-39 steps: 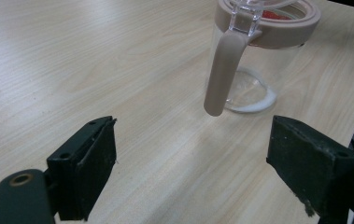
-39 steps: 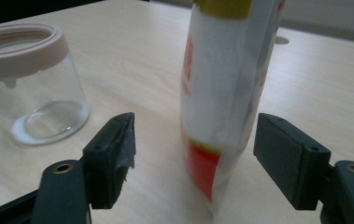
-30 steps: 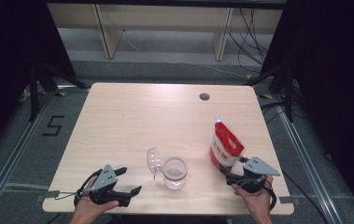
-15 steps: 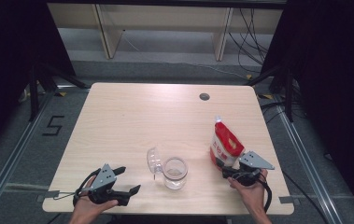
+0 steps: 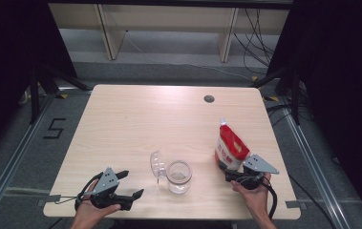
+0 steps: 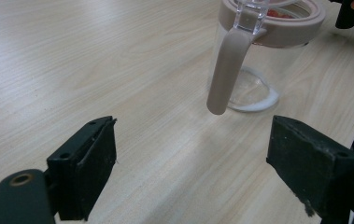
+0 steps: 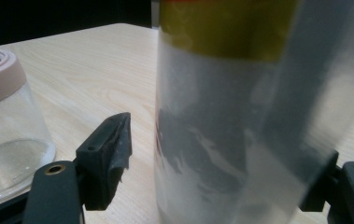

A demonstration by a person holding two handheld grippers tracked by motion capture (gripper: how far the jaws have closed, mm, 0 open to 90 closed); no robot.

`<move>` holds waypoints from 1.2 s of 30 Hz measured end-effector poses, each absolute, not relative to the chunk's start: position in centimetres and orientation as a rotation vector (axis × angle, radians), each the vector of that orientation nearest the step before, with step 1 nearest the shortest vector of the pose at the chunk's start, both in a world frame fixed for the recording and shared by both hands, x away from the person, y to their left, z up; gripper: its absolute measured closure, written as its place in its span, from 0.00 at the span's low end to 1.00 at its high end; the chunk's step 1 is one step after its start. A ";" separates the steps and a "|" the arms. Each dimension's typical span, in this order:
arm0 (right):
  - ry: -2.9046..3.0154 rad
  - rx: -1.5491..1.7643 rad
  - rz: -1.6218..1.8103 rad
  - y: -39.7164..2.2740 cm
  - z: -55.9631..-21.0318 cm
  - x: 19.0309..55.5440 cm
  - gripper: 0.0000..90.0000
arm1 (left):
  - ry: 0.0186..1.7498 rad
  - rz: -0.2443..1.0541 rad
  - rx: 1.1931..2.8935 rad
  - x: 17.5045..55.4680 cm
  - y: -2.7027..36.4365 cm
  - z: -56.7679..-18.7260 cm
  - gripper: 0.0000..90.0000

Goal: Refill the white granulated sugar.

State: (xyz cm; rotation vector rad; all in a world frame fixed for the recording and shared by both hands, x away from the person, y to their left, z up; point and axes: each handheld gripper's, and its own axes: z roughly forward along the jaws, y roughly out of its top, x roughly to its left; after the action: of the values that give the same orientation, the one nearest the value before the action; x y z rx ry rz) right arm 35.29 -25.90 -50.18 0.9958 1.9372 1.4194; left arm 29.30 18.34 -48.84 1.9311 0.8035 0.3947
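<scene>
A red-and-white pouch (image 5: 231,147) stands upright at the table's right front. My right gripper (image 5: 232,173) is at its base. In the right gripper view the pouch (image 7: 221,70) stands between the spread jaws of my right gripper (image 7: 221,156), with a gap showing at the left jaw. A glass jar (image 5: 178,176) with a beige rim stands at the front centre, its clear lid (image 5: 156,164) swung open to the left. My left gripper (image 5: 132,183) rests open at the front left, and the left gripper (image 6: 193,163) points at the jar (image 6: 258,70) with nothing between its jaws.
The light wooden table (image 5: 135,124) has a small round grommet (image 5: 209,98) near its far edge. The jar (image 7: 6,126) stands a short way left of the pouch. Shelving and cables lie on the floor beyond the table.
My right gripper has slid a little left and forward, closer around the pouch's base. The left gripper has shifted only slightly.
</scene>
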 end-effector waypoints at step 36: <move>1.832 1.000 1.501 -26.0 -51.6 36.2 0.38 | 0.765 0.383 1.949 29.3 17.9 -49.2 0.17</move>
State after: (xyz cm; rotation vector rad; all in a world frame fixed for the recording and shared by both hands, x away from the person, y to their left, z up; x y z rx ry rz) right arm 36.24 -26.00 -51.61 1.0002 1.8316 1.5015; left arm 29.33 17.88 -49.16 1.9492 0.7651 0.3834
